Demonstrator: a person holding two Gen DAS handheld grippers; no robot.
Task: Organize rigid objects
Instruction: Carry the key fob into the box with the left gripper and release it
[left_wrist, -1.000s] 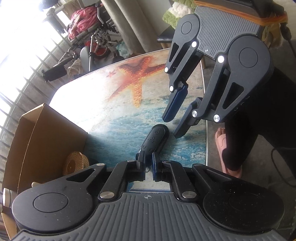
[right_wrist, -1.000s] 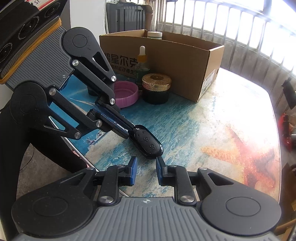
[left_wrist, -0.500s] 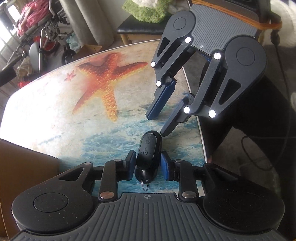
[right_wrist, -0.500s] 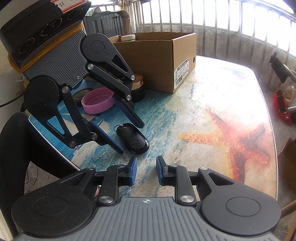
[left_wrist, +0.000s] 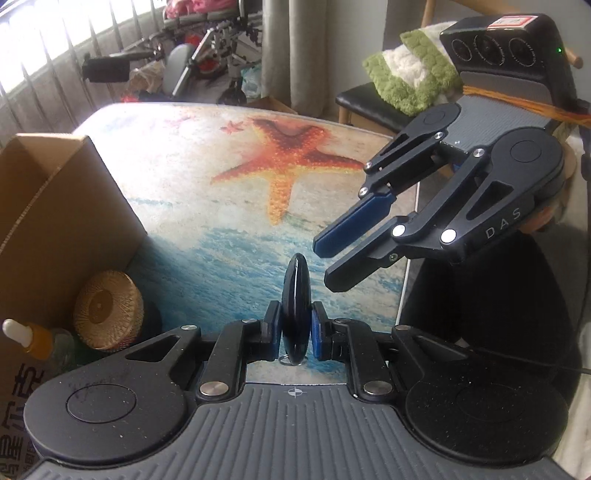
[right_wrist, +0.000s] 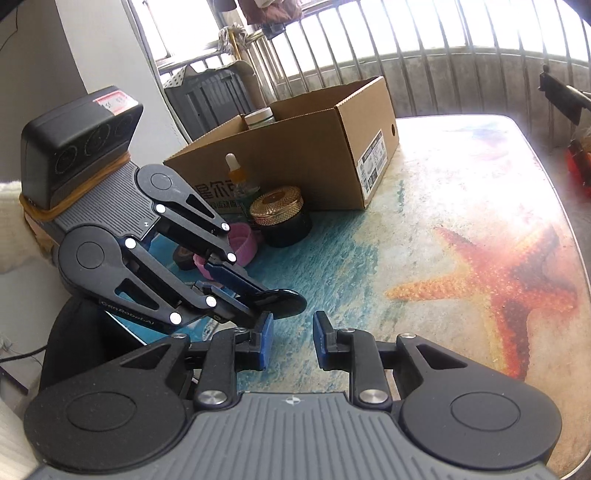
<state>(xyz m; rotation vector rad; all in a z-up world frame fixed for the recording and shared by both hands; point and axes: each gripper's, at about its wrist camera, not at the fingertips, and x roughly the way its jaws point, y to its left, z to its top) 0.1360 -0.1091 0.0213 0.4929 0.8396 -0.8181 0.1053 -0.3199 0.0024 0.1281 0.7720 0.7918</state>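
Fingers (left_wrist: 274, 329) of the left gripper (left_wrist: 295, 330) have just closed on the flat black oval key fob (left_wrist: 295, 314), held edge-up just above the starfish-printed surface (left_wrist: 207, 229). The right gripper (right_wrist: 291, 341) has its blue pads slightly parted and holds nothing. A white-capped jar (right_wrist: 259, 117) already sits in the open brown cardboard box (right_wrist: 332, 162); the gold-lidded black jar (right_wrist: 279, 216), amber dropper bottle (right_wrist: 236, 175) and pink plastic lid (right_wrist: 242, 249) wait outside, so most sorting seems left. "DAS" marks the right gripper; the box's Chinese print is only partly readable.
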